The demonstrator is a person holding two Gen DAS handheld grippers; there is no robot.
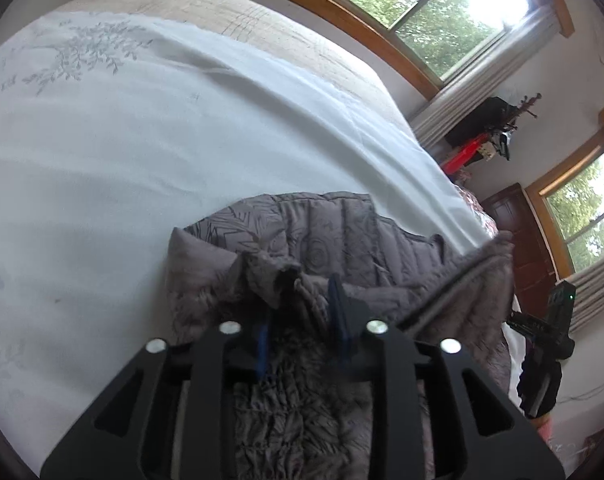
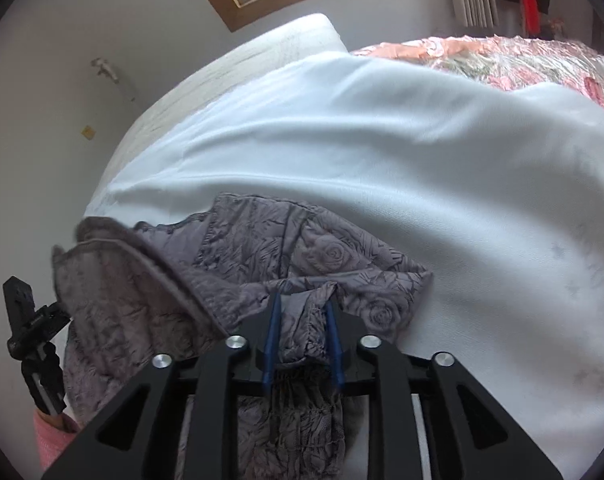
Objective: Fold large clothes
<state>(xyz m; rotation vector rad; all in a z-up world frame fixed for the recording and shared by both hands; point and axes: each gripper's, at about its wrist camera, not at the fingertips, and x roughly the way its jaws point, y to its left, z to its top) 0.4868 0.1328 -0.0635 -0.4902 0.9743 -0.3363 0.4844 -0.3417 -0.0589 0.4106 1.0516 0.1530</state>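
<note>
The grey jacket [image 1: 321, 236] lies on the near part of the white sheet [image 1: 122, 140] on the bed. The left gripper [image 1: 302, 292] pinches a bunched bit of it. The right gripper [image 2: 302, 300] seems to pinch a cuff.

A bedroom: bed [image 1: 102, 128], curtained windows [image 1: 441, 12]

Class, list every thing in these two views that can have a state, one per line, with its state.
Left claw: shut on the jacket.
Right claw: shut on the jacket.
Jacket: bunched, partly lifted, far end lying on the sheet.
White sheet: spread over the bed, lightly creased.
</note>
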